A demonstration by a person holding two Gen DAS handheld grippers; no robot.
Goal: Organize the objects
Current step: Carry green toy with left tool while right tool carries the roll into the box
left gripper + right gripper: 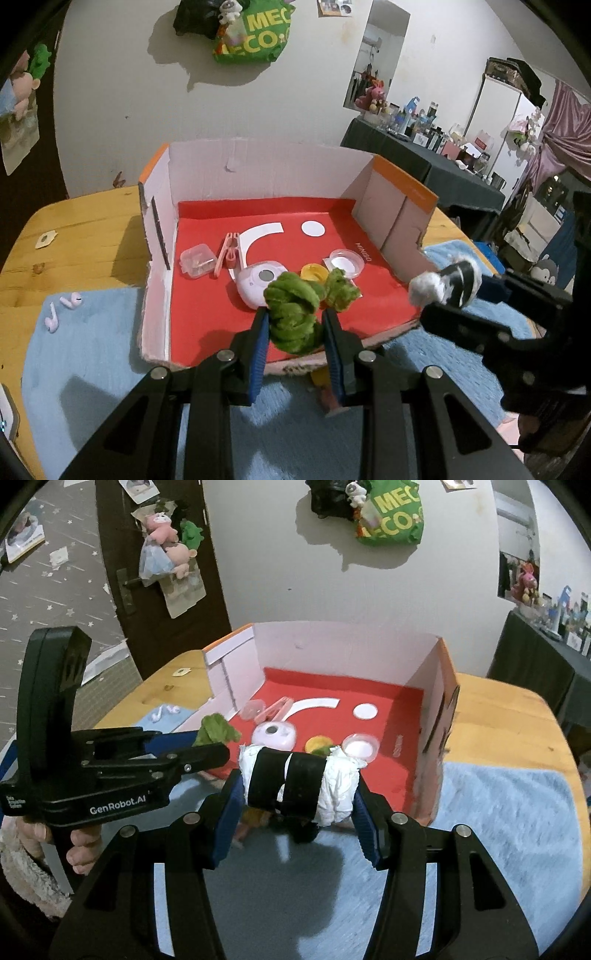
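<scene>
My left gripper (293,323) is shut on a green fuzzy bundle (291,314), held above the front edge of the open cardboard box (258,162) with the red floor. My right gripper (299,794) is shut on a white roll with black bands (299,779), raised just before the box's front. The roll (447,282) shows at the right of the left wrist view; the green bundle (216,729) shows left in the right wrist view. On the box floor lie a white round device (258,282), a clear small case (197,260), a pink clip (229,251), a yellow cap (314,273) and a clear round lid (345,263).
The box stands on a wooden table (81,229) with a light blue mat (92,350) in front. Two pink earbuds (61,310) lie on the mat at left. A small yellow and pink thing (327,391) lies on the mat below the left gripper. A hand (81,845) holds the left gripper.
</scene>
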